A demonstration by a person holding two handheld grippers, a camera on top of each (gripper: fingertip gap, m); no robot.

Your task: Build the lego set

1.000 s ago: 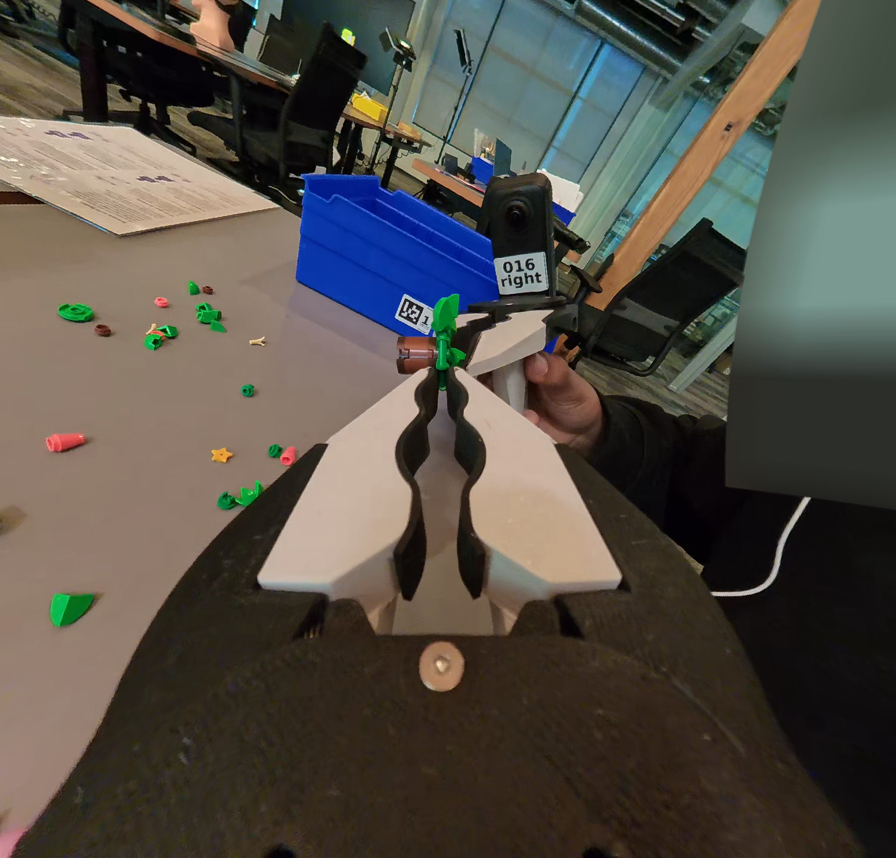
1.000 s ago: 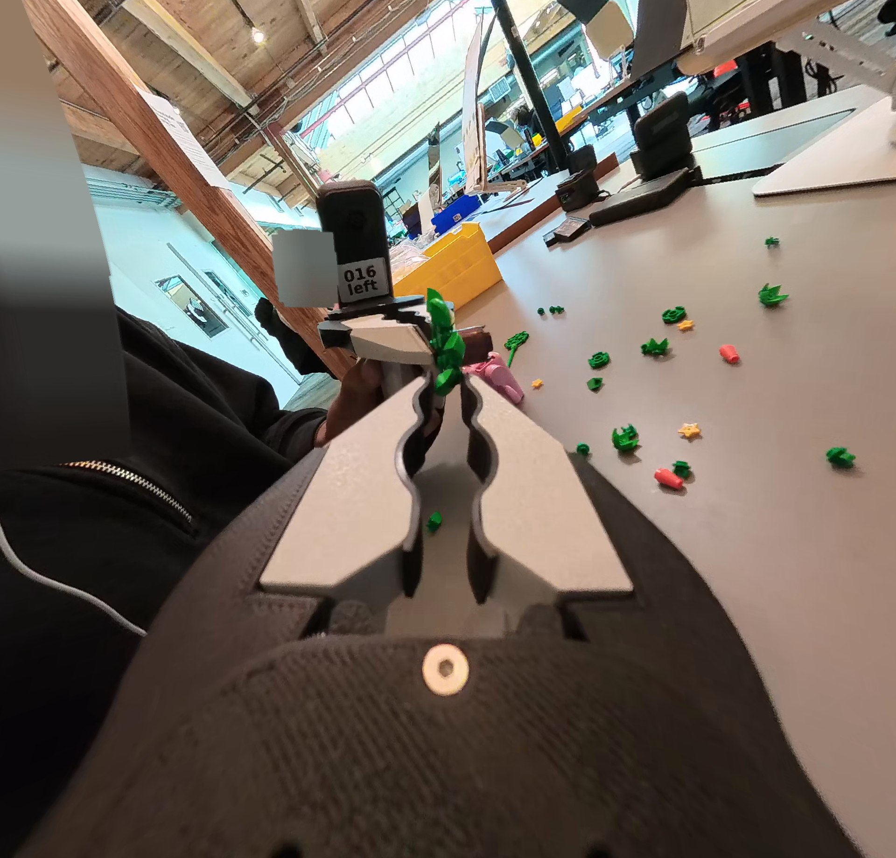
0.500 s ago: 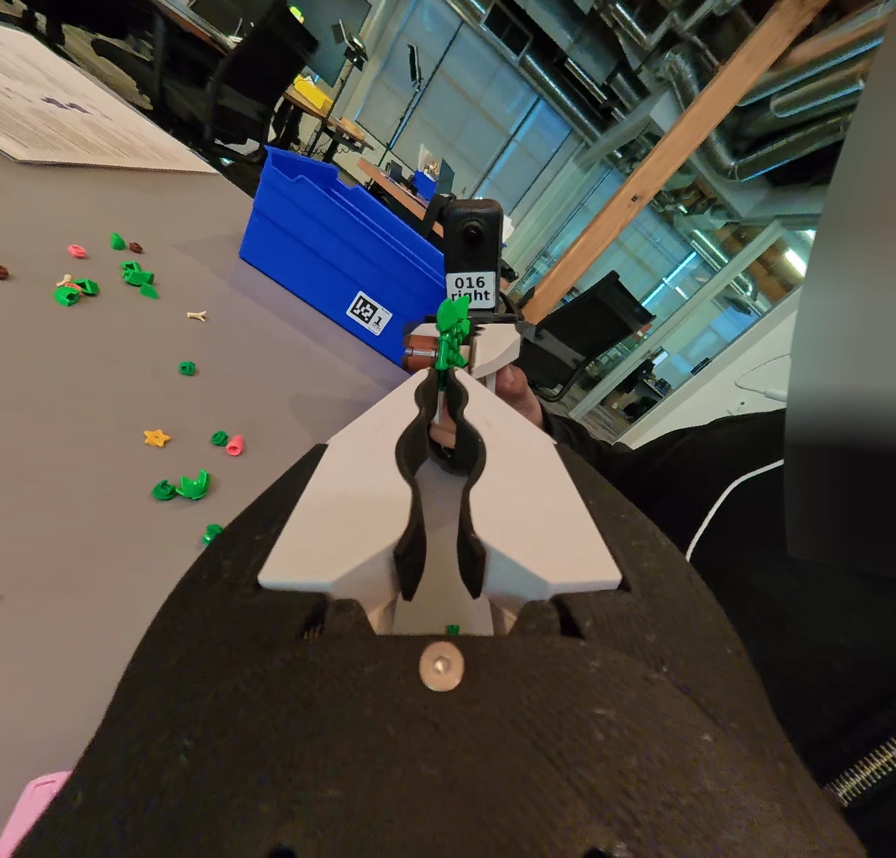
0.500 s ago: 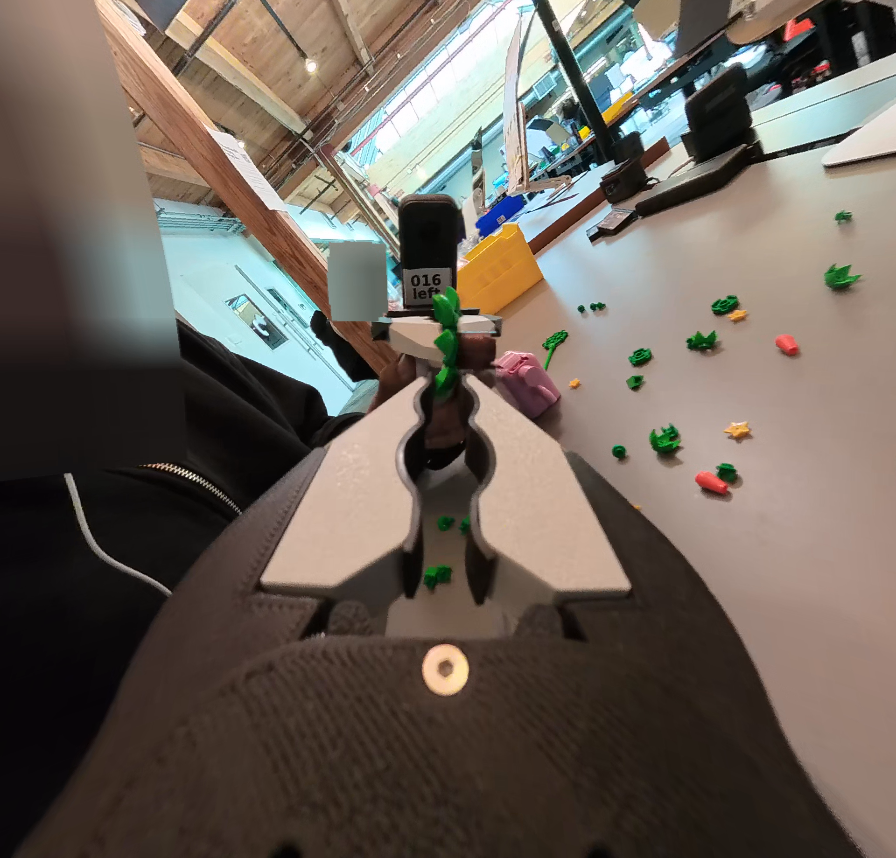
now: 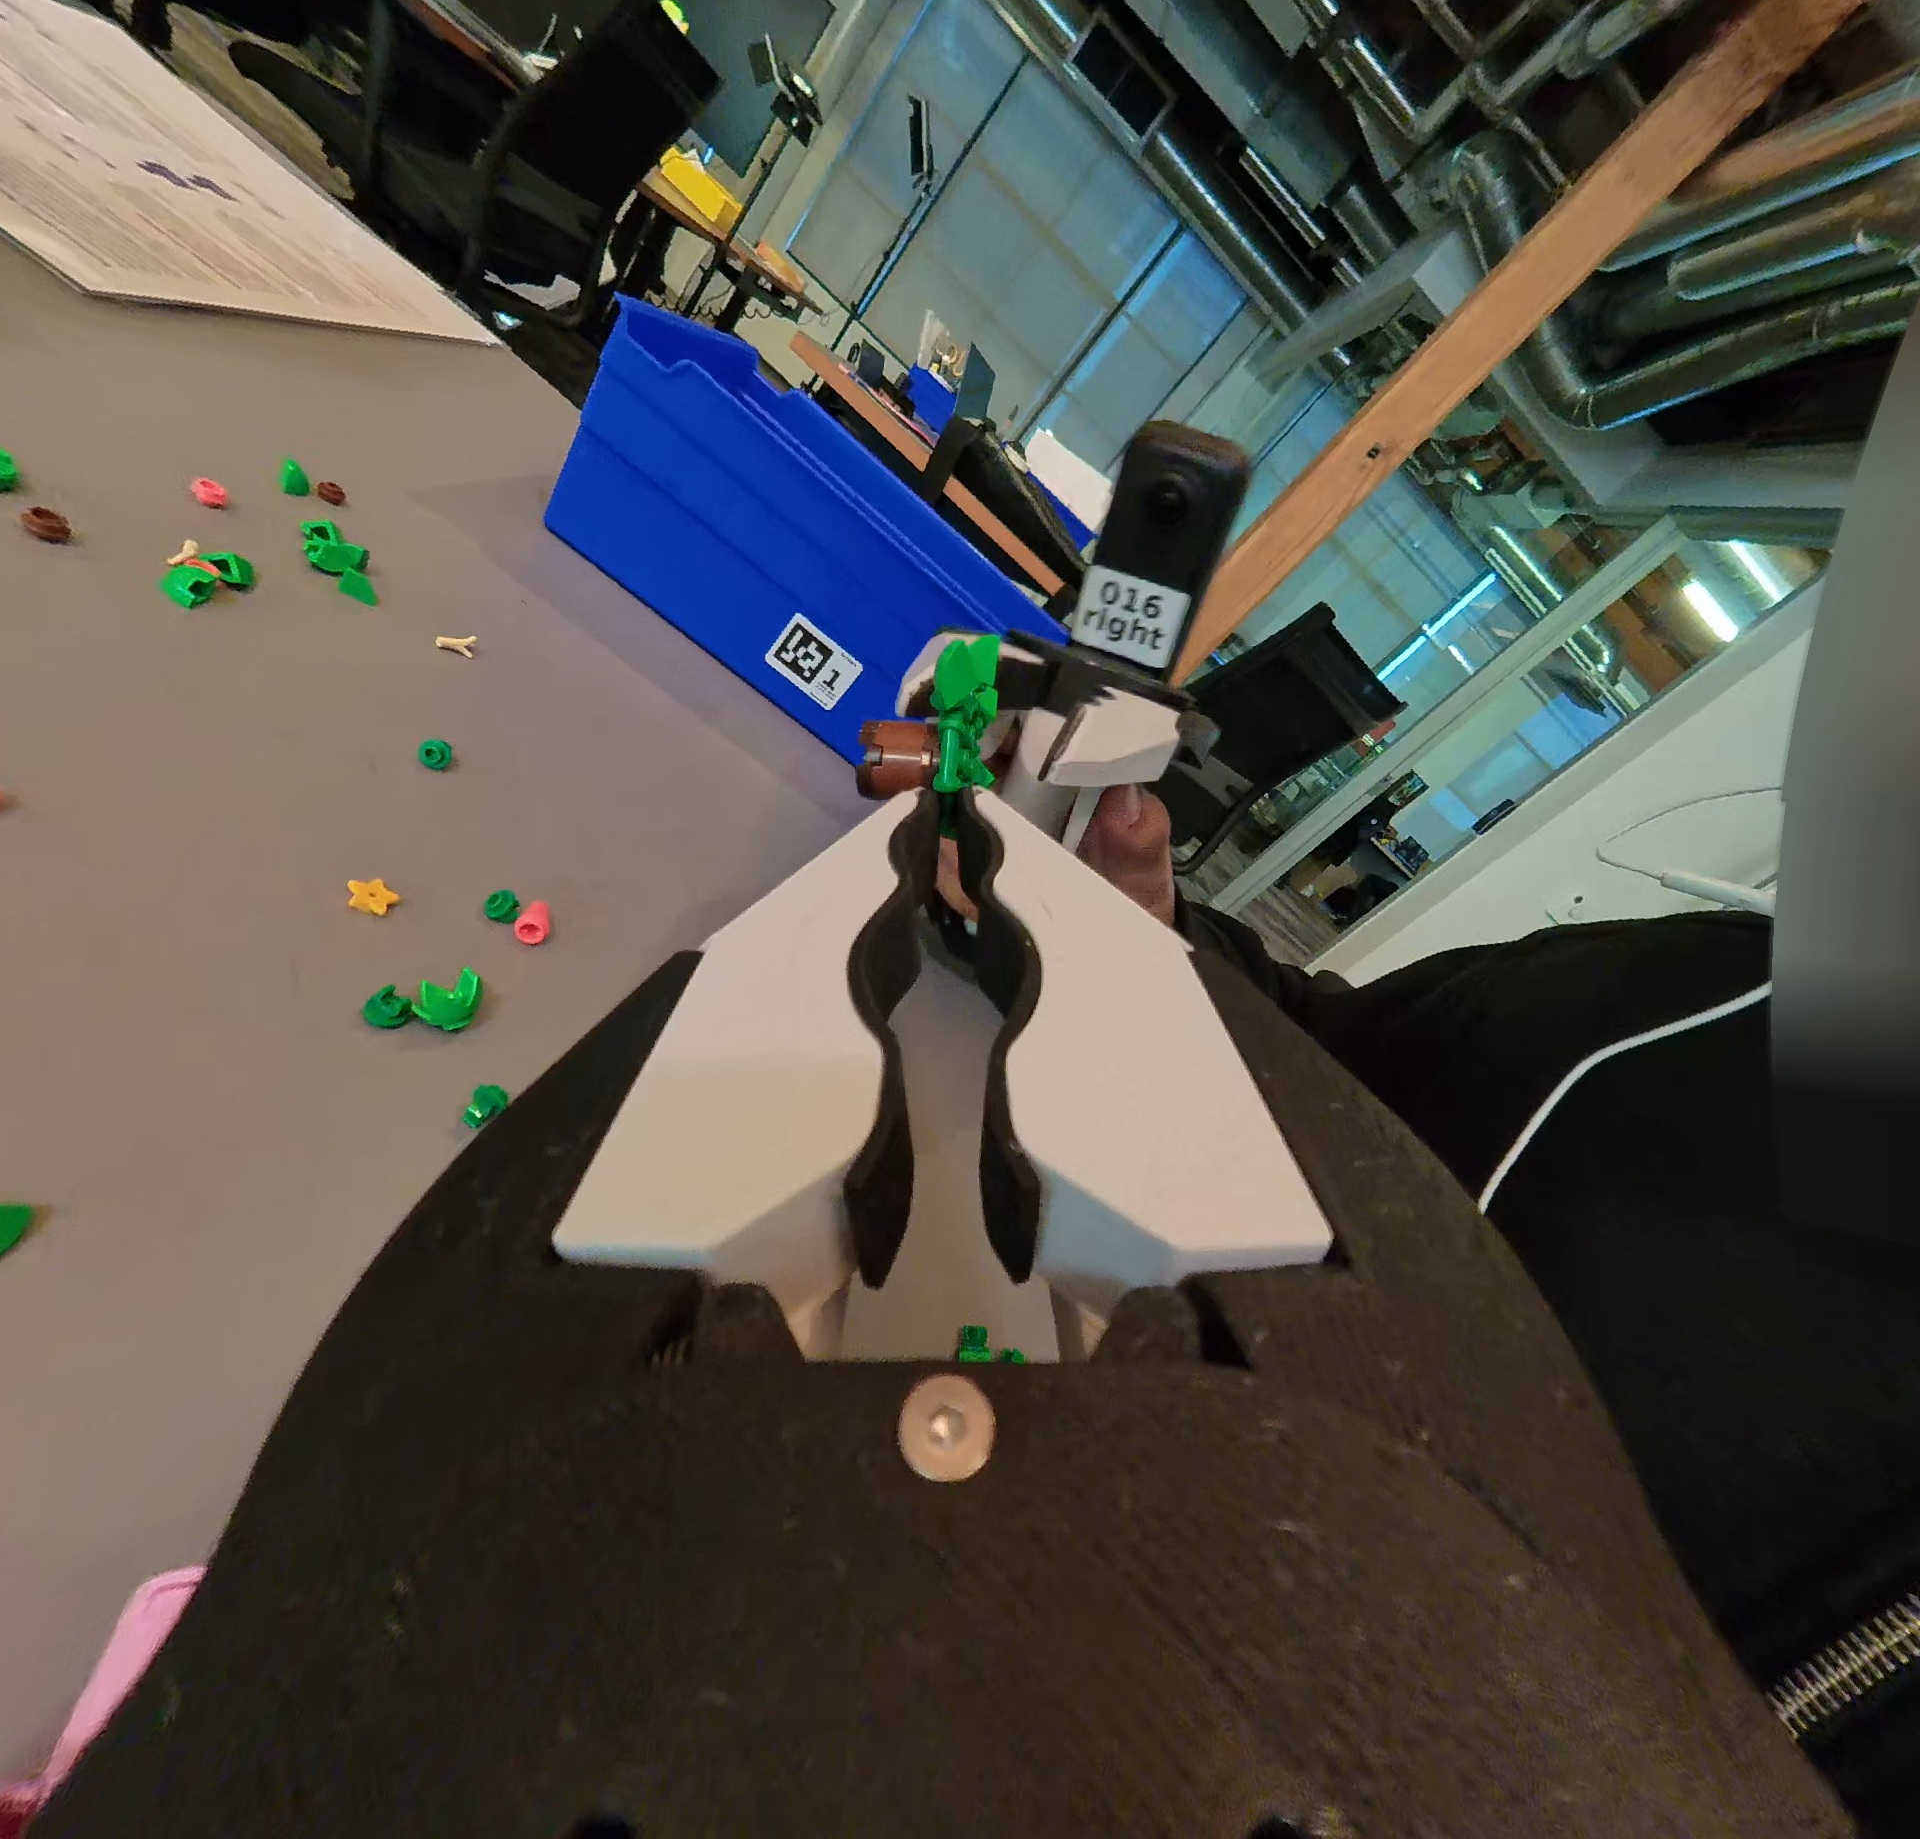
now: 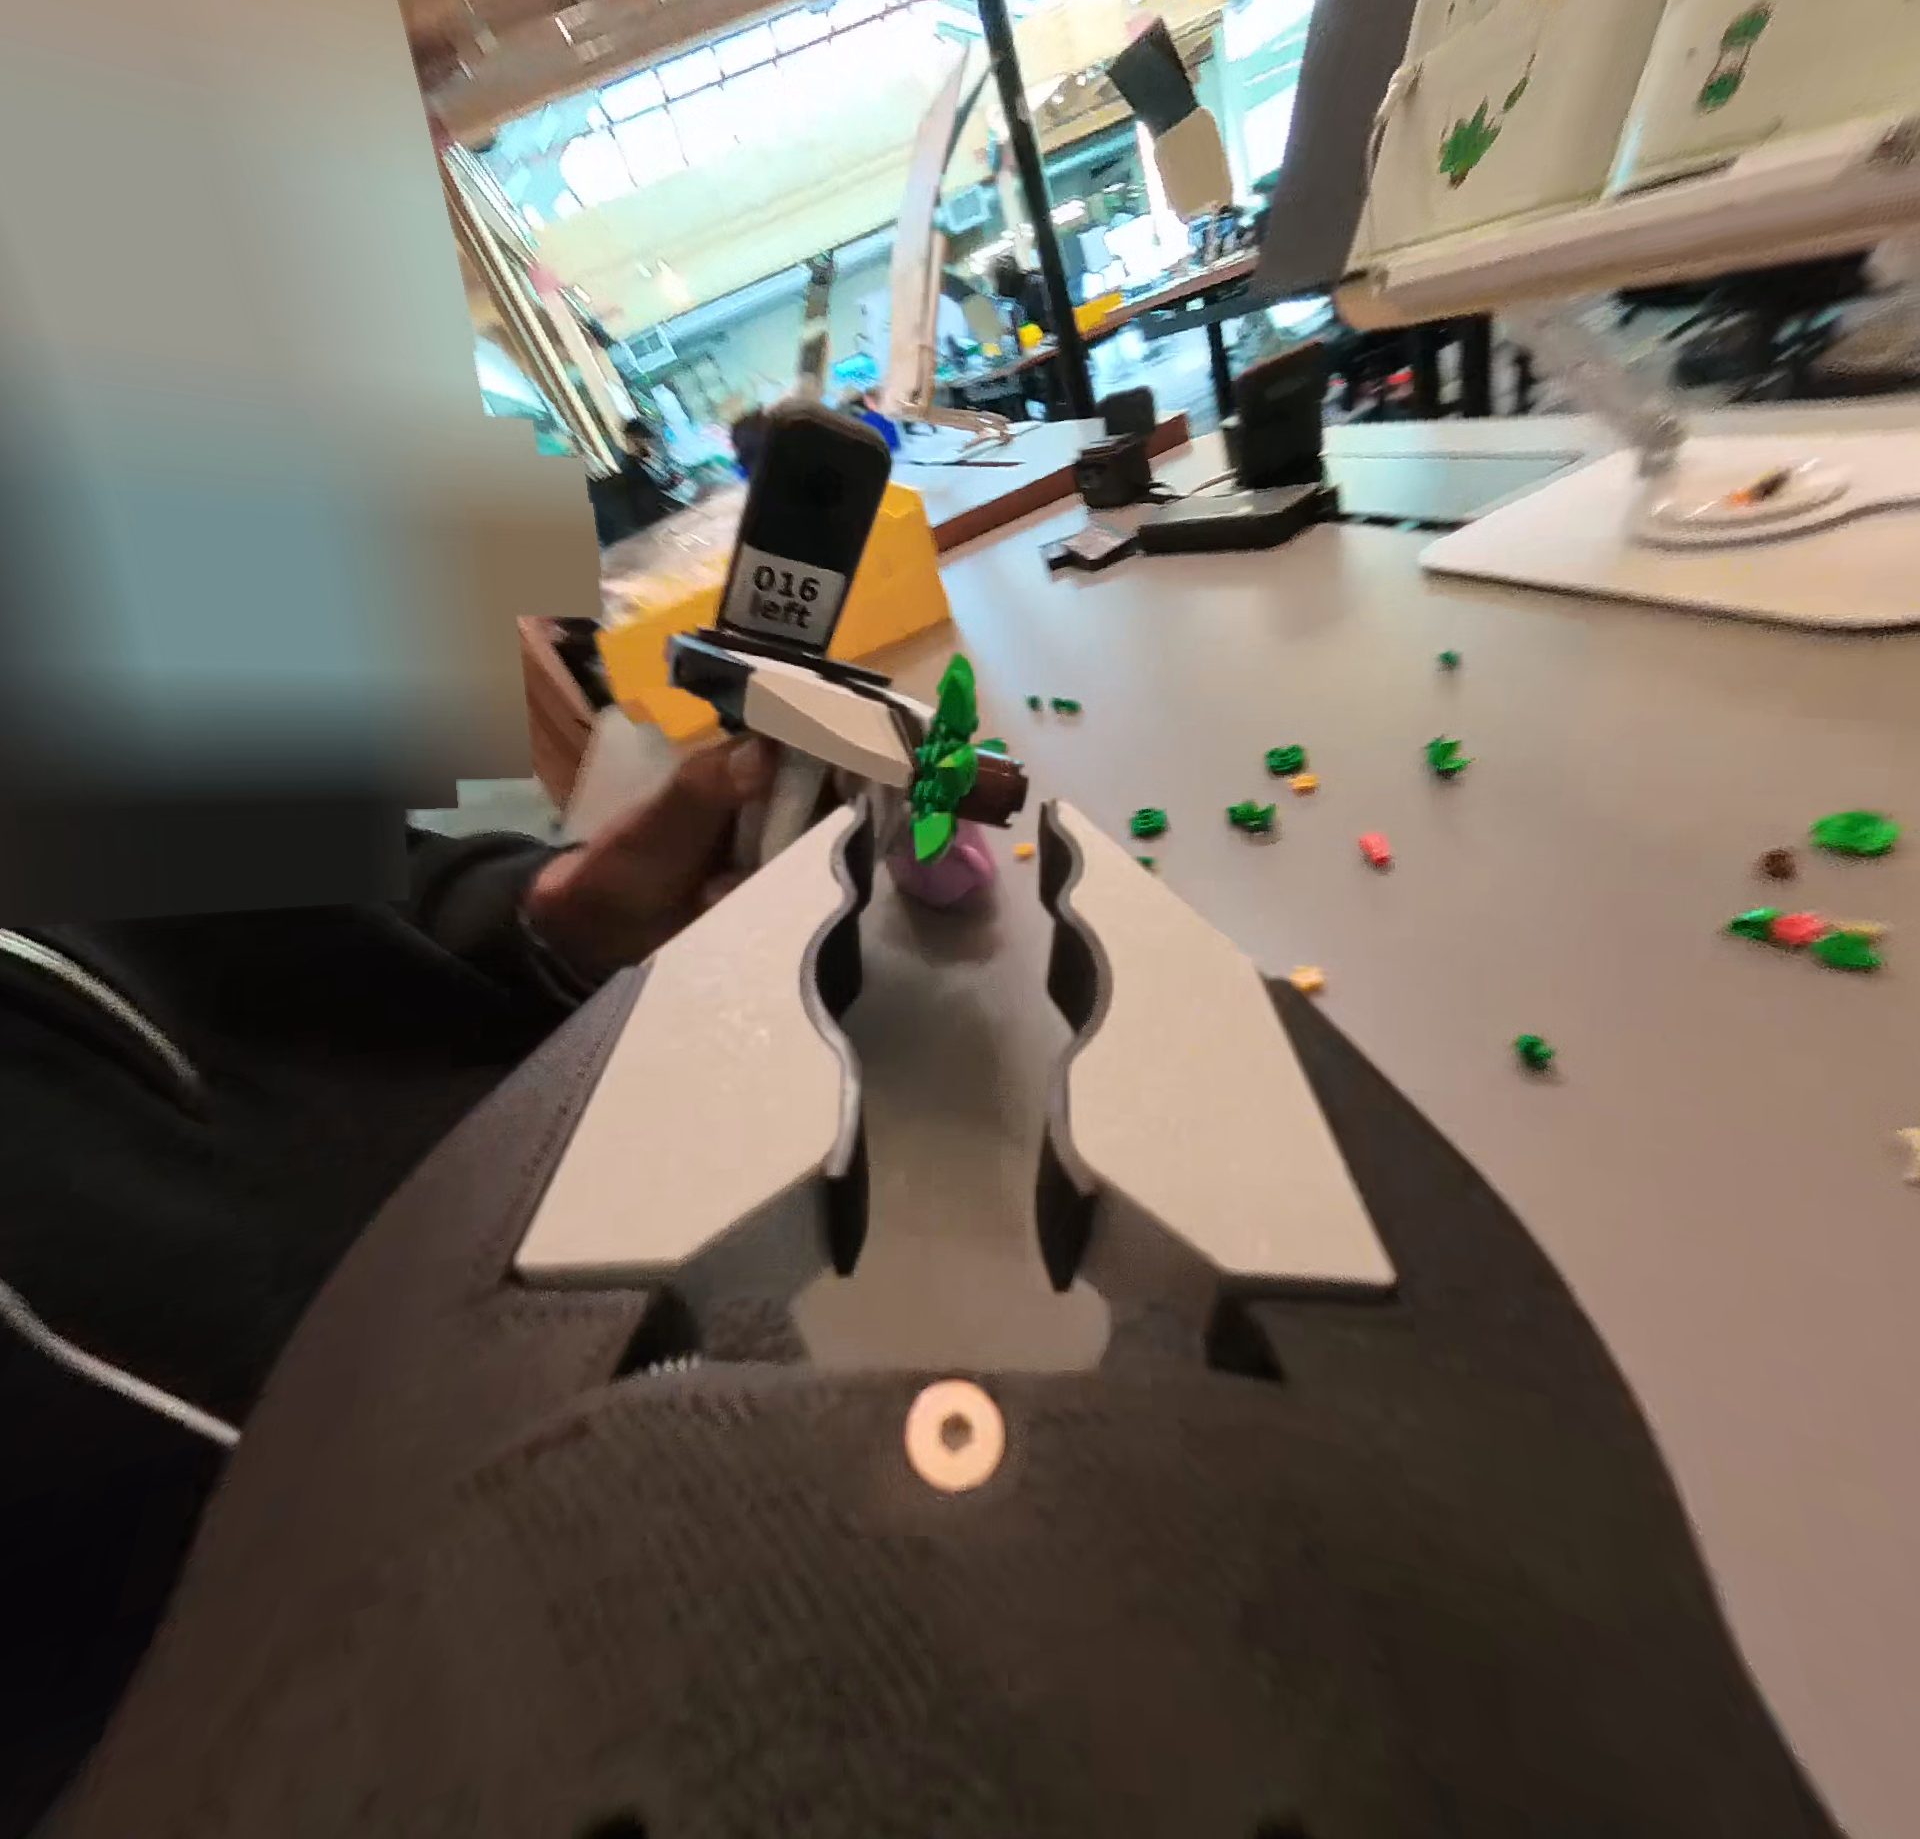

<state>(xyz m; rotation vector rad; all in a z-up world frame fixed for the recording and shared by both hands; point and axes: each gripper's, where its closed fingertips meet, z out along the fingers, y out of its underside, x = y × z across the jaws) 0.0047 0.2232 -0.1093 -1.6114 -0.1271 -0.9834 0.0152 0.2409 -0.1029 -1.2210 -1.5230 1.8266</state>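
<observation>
Holding of green leafy stem with brown piece (image 5: pixel 951 740) kept by left gripper (image 5: pixel 948 821), clamped, above grey table (image 5: pixel 260 1114). Right gripper (image 6: pixel 948 833) spread apart, empty; next loose piece to be fetched without stem being bumped.

My 2 wrist cameras face each other closely over the grey table (image 5: pixel 260 802), both seeing the green leaf assembly (image 5: pixel 961 724) (image 6: pixel 945 766).

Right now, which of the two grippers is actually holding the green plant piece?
The left gripper: it is shut on the green plant piece. The right gripper stands open and empty, apart from it.
</observation>
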